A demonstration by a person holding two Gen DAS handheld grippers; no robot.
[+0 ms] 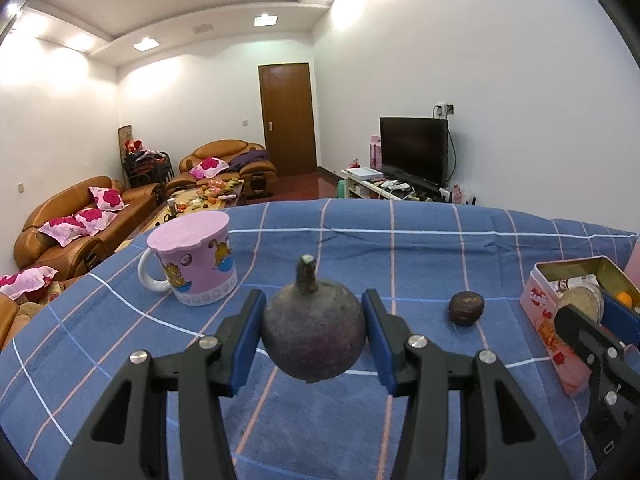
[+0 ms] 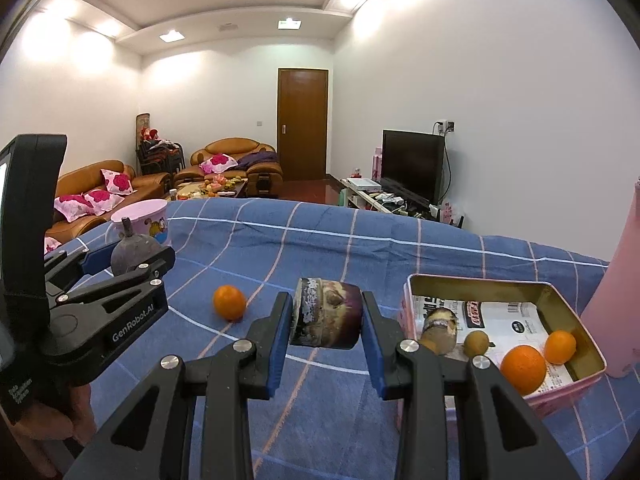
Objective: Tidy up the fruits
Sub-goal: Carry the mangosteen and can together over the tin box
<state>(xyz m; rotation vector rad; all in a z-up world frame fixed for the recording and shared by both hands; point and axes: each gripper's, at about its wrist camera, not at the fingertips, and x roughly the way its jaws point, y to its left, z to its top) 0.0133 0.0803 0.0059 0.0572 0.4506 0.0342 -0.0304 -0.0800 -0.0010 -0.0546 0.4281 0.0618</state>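
My left gripper [image 1: 314, 336] is shut on a dark purple round fruit with a stem [image 1: 314, 332], held above the blue checked cloth [image 1: 320, 240]; it also shows in the right wrist view [image 2: 132, 254]. My right gripper [image 2: 326, 320] is shut on a short purple cut chunk of fruit [image 2: 328, 314], just left of the pink tin box [image 2: 560, 400]. The tin holds two oranges [image 2: 523, 368], a small brown fruit [image 2: 476, 342] and another cut chunk [image 2: 440, 328]. A loose orange [image 2: 229, 303] and a small dark fruit [image 1: 466, 308] lie on the cloth.
A pink cartoon mug with a lid [image 1: 192, 262] stands at the cloth's far left. A tall pink bottle [image 2: 620, 292] stands right of the tin. Behind the table are sofas [image 1: 72, 224], a TV [image 1: 414, 150] and a door [image 1: 286, 118].
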